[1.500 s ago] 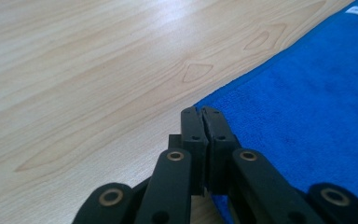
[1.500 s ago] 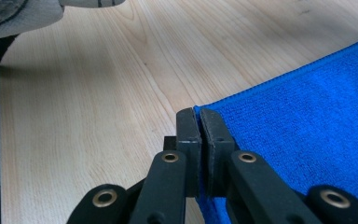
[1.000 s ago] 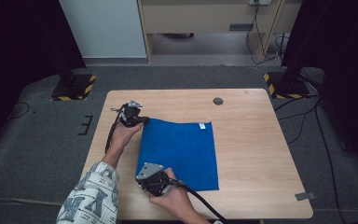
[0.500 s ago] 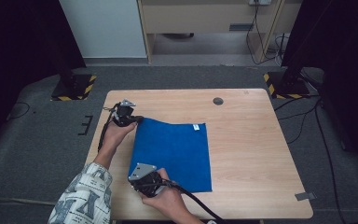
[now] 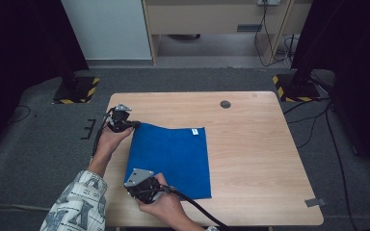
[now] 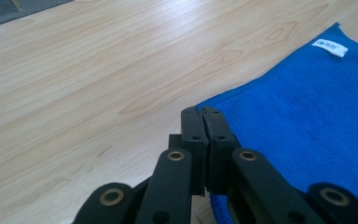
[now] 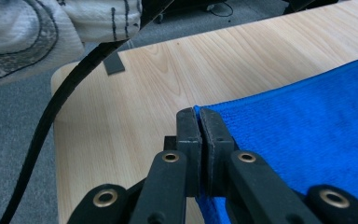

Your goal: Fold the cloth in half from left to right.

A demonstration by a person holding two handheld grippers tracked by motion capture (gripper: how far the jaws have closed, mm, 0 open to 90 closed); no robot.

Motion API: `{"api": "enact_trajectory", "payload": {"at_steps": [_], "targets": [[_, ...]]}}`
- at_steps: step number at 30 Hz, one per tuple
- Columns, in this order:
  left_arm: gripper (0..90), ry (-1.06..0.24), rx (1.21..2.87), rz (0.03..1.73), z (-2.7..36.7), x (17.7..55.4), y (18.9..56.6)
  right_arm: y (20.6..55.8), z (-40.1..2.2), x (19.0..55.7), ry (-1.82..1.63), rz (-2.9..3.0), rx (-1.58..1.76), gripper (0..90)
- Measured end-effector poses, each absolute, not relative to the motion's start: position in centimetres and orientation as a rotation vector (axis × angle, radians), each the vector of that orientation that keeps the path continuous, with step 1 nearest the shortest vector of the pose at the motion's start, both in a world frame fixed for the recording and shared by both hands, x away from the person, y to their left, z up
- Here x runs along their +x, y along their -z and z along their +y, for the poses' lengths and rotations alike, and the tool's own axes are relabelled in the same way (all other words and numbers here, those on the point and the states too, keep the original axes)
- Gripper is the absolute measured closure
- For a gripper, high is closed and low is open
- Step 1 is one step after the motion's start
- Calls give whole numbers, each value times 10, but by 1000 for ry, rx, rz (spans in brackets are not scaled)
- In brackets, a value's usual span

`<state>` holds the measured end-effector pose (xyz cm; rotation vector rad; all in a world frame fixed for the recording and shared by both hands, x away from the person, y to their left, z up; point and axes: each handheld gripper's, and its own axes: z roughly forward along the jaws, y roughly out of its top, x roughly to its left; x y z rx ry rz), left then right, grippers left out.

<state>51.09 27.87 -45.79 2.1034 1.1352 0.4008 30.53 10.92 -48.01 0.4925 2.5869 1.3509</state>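
Blue cloth – L gripper & R gripper level, fingers clamped on corners.

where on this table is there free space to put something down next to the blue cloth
Bare wood lies right of the blue cloth to the table edge, and behind it around the dark round hole. The left side is crowded: both grippers clamp corners there.

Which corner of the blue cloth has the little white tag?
The far right corner of the blue cloth, where the white tag sits. It lies flat and free on the table. The two left corners are pinched by the left gripper and right gripper.
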Motion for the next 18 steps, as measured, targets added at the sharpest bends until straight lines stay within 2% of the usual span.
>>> {"api": "enact_trajectory", "payload": {"at_steps": [6,18], "targets": [[884,-386,2081,1147,276,511,451,474,108,306,-1365,2564,491,877],[883,-343,2080,1100,211,524,446,467,52,304,-1348,2503,558,876]]}}
